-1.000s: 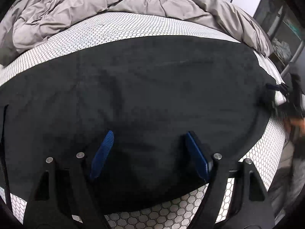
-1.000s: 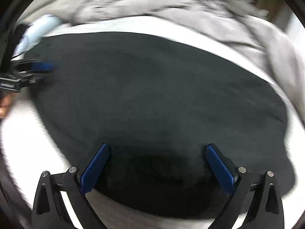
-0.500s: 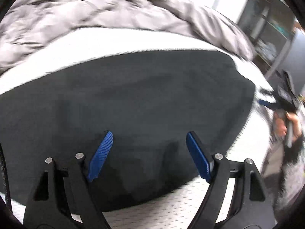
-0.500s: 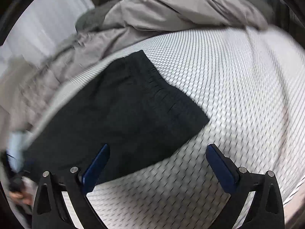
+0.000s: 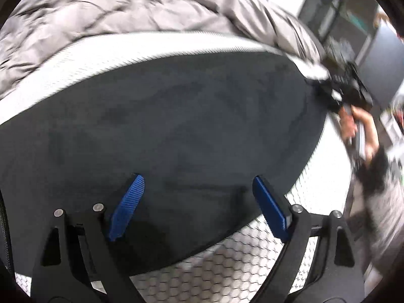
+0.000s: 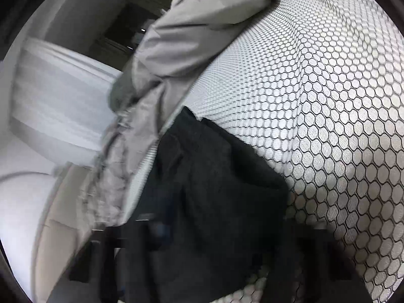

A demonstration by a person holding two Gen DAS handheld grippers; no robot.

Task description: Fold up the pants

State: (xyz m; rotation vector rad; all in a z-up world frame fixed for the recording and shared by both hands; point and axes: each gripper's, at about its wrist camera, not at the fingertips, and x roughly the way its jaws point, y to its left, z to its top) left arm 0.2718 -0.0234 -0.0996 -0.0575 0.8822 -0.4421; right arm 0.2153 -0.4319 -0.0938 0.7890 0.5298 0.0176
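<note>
Black pants [image 5: 164, 126] lie flat across a white hexagon-patterned mattress [image 5: 227, 272]. My left gripper [image 5: 198, 207] is open, its blue pads above the pants' near edge, holding nothing. The right gripper [image 5: 338, 88] shows in the left wrist view at the pants' far right end, held by a hand. In the right wrist view the picture is motion-blurred: one end of the pants [image 6: 214, 189] fills the lower middle, and my right gripper's fingers [image 6: 156, 229] are dark smears low over the cloth. I cannot tell how its jaws stand.
A crumpled grey duvet [image 5: 126, 12] is heaped along the far side of the mattress and shows in the right wrist view [image 6: 189, 38]. Shelving and dark furniture [image 5: 353, 25] stand beyond the bed at right. White hexagon mattress [image 6: 328, 101] spreads to the right.
The right gripper has swung from the open mattress to low over the pants' end, blurring its view. The left gripper has shifted only slightly and stays open.
</note>
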